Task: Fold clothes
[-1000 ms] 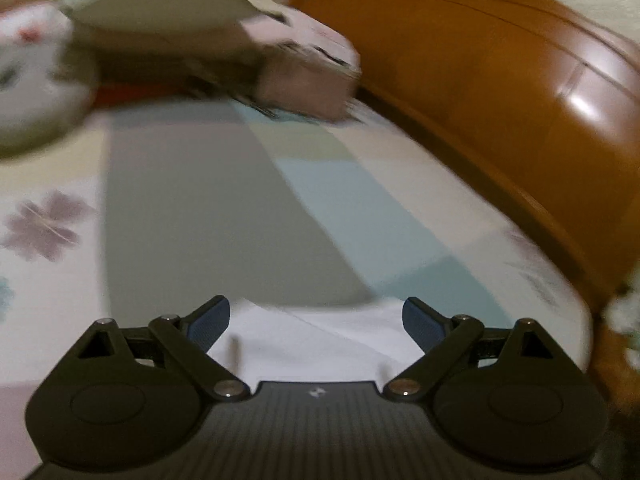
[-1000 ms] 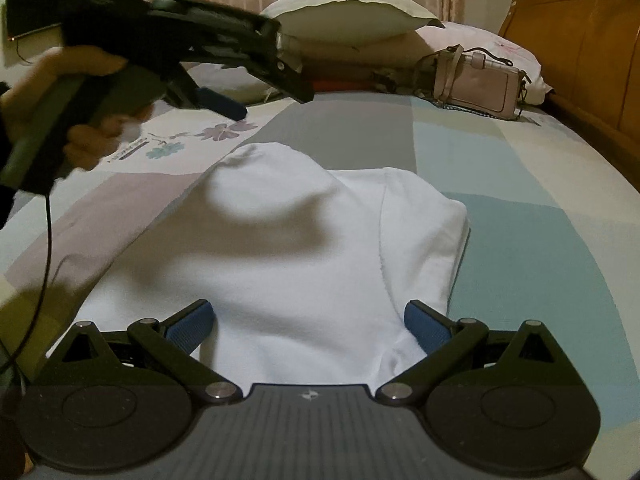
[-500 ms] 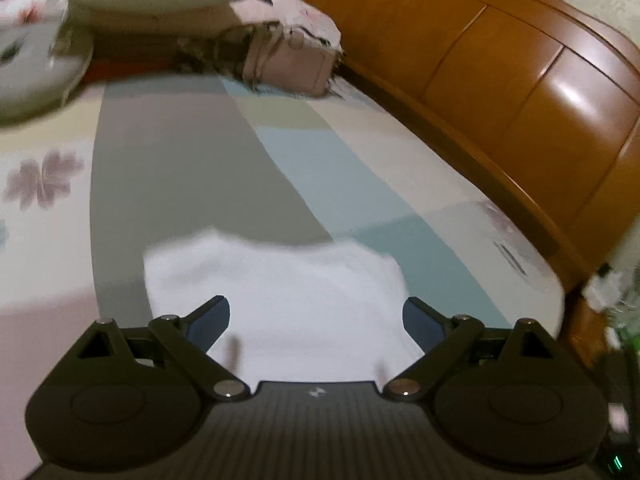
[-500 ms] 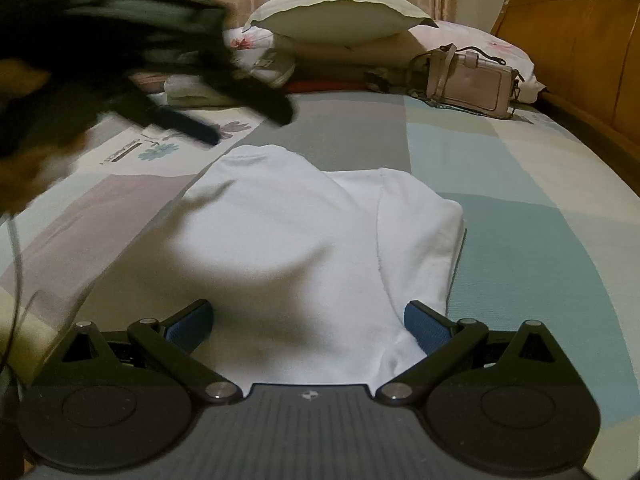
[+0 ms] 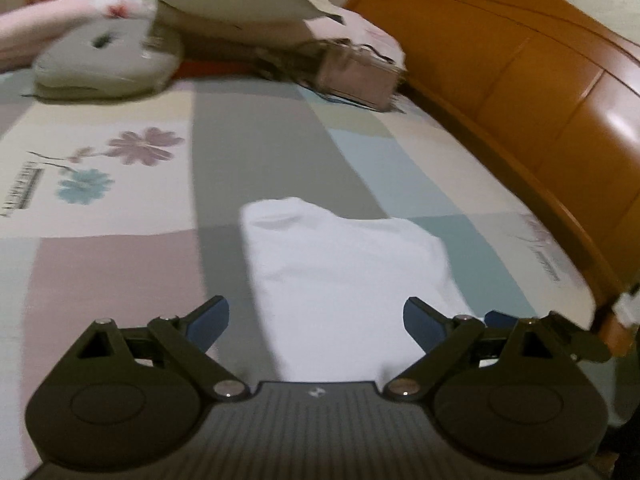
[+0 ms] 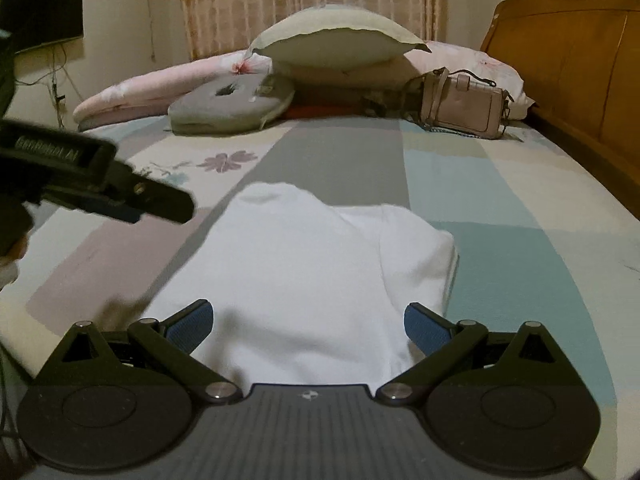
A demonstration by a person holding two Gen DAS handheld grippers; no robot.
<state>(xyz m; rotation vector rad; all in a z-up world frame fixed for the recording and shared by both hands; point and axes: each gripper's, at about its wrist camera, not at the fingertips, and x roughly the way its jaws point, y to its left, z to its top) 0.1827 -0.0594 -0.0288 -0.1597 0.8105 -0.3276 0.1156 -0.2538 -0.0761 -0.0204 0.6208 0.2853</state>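
A white garment [image 6: 312,264] lies partly folded on the patchwork bedspread [image 6: 500,248], its right side turned over the middle. The same white garment [image 5: 344,276] fills the centre of the left wrist view. My right gripper [image 6: 308,320] is open low over the garment's near edge, nothing between its blue pads. My left gripper [image 5: 316,316] is open too, above the garment's near left part and holding nothing. Its dark body shows as the left gripper [image 6: 96,184] at the left of the right wrist view, above the bed beside the garment.
At the far end sit a cream pillow [image 6: 336,44], a grey round cushion [image 6: 232,104], a rolled pink quilt [image 6: 152,88] and a pink handbag [image 6: 464,108]. A wooden headboard [image 5: 520,92] runs along the right side of the bed. A flower print [image 5: 140,148] marks the bedspread.
My left gripper has drawn back toward me and to the left, away from above the garment; more of the garment shows in its view. The right gripper has stayed put.
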